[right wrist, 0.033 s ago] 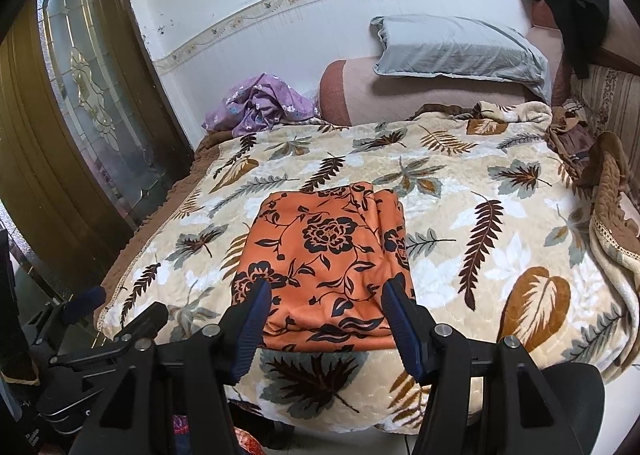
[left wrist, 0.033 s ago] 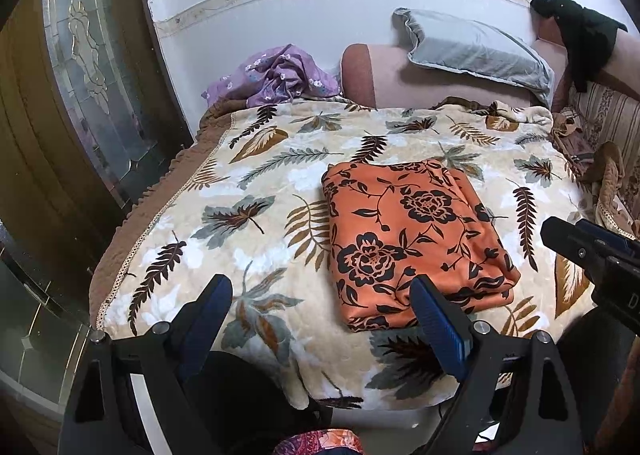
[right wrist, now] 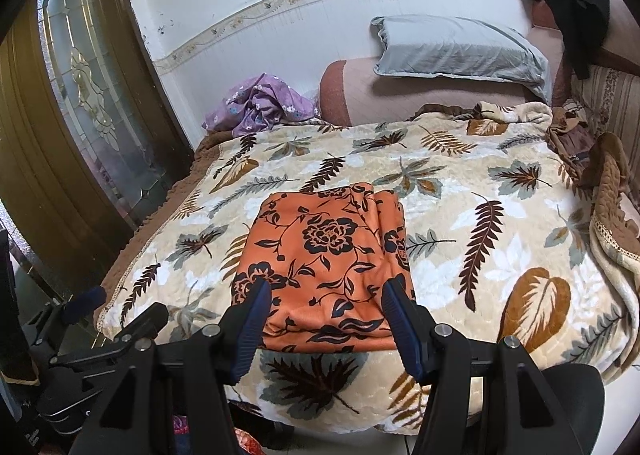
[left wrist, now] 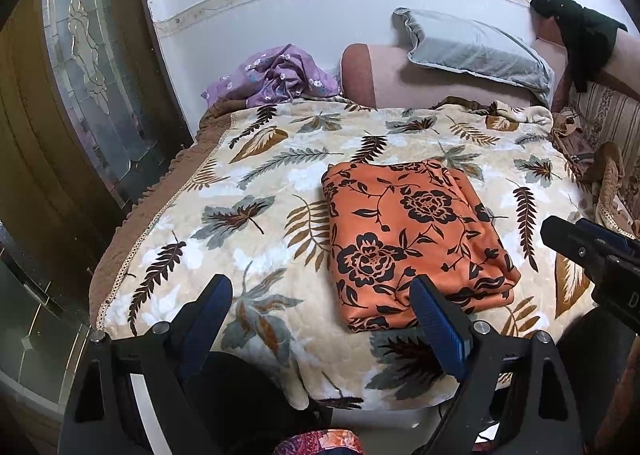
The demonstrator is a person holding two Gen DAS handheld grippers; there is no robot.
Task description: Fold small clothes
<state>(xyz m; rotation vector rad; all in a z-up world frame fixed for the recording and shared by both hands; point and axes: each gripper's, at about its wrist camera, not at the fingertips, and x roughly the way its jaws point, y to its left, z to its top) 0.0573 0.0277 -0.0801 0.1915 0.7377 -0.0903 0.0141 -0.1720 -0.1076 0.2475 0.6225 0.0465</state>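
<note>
An orange garment with black flowers (left wrist: 408,239) lies folded into a neat rectangle on the leaf-patterned blanket (left wrist: 264,191), near the bed's front edge. It also shows in the right wrist view (right wrist: 324,263). My left gripper (left wrist: 320,307) is open and empty, hovering in front of the bed, left of the garment's near edge. My right gripper (right wrist: 326,303) is open and empty, just in front of the garment's near edge. The right gripper's body shows at the right of the left wrist view (left wrist: 592,251).
A crumpled purple floral cloth (left wrist: 276,77) lies at the bed's back left. A grey pillow (left wrist: 472,49) rests on a pink bolster (left wrist: 400,79). A black garment (left wrist: 580,35) hangs at the back right. A glass-panelled wooden door (left wrist: 92,75) stands left.
</note>
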